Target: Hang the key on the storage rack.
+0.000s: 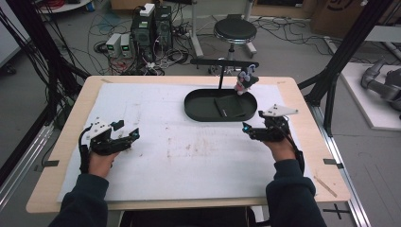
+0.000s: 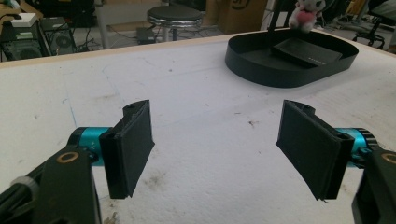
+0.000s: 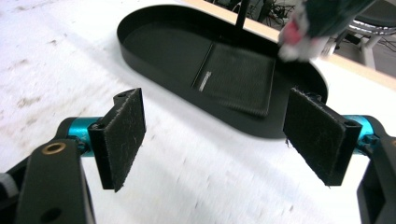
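A black oval tray sits at the back right of the white sheet, with a flat black pad lying inside it. A thin black stand rises from the tray's far side, and a small grey and pink plush toy hangs at its right end. My right gripper hovers just off the tray's right front, open and empty; in its own view the right gripper faces the tray, the pad and the blurred toy. My left gripper rests at the left, open and empty, and in its own view the left gripper has the tray far ahead.
A stained white foam sheet covers most of the wooden table. Beyond the far edge stand a round stool, computer boxes and loose cables on the floor. Black frame posts flank the table.
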A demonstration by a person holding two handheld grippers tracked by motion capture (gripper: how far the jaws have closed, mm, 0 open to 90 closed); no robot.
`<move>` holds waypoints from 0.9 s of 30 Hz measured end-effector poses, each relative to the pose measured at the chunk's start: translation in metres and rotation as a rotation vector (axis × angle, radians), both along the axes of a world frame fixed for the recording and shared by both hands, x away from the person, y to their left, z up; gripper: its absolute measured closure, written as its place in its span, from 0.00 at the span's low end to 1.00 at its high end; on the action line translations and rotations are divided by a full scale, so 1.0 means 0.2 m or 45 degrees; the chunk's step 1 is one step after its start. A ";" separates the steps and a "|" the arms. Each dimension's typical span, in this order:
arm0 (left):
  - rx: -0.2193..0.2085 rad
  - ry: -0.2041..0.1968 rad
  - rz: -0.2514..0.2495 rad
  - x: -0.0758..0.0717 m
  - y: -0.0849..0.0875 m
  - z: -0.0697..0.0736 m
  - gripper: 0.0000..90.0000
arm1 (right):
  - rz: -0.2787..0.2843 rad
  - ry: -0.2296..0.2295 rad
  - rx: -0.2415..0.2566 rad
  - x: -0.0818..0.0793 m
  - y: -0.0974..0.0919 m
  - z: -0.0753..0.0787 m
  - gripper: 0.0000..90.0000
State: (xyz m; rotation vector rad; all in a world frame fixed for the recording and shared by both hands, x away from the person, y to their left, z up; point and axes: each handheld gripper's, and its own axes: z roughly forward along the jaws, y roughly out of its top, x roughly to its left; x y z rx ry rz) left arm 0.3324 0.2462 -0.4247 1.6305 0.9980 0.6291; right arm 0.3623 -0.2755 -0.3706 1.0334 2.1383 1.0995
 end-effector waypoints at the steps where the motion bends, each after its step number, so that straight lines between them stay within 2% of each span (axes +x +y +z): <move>1: 0.003 0.000 -0.003 0.00 0.00 0.00 0.29 | -0.003 -0.006 0.008 -0.02 -0.01 -0.02 0.24; 5: 0.012 -0.002 -0.010 -0.01 -0.01 0.00 0.29 | -0.043 -0.007 0.036 -0.07 -0.05 -0.10 0.24; 8: 0.017 -0.002 -0.014 -0.01 -0.02 0.00 0.29 | -0.067 -0.005 0.045 -0.09 -0.08 -0.13 0.24; 13: 0.020 -0.005 -0.015 -0.01 -0.02 0.00 0.29 | -0.099 -0.034 0.052 -0.10 -0.11 -0.12 0.26; 17: 0.019 -0.005 -0.014 -0.01 -0.02 0.00 0.29 | -0.111 -0.030 0.016 -0.10 -0.11 -0.12 0.26; 27: 0.020 -0.013 -0.022 -0.02 -0.02 0.01 0.29 | -0.100 -0.022 0.021 -0.10 -0.13 -0.14 0.24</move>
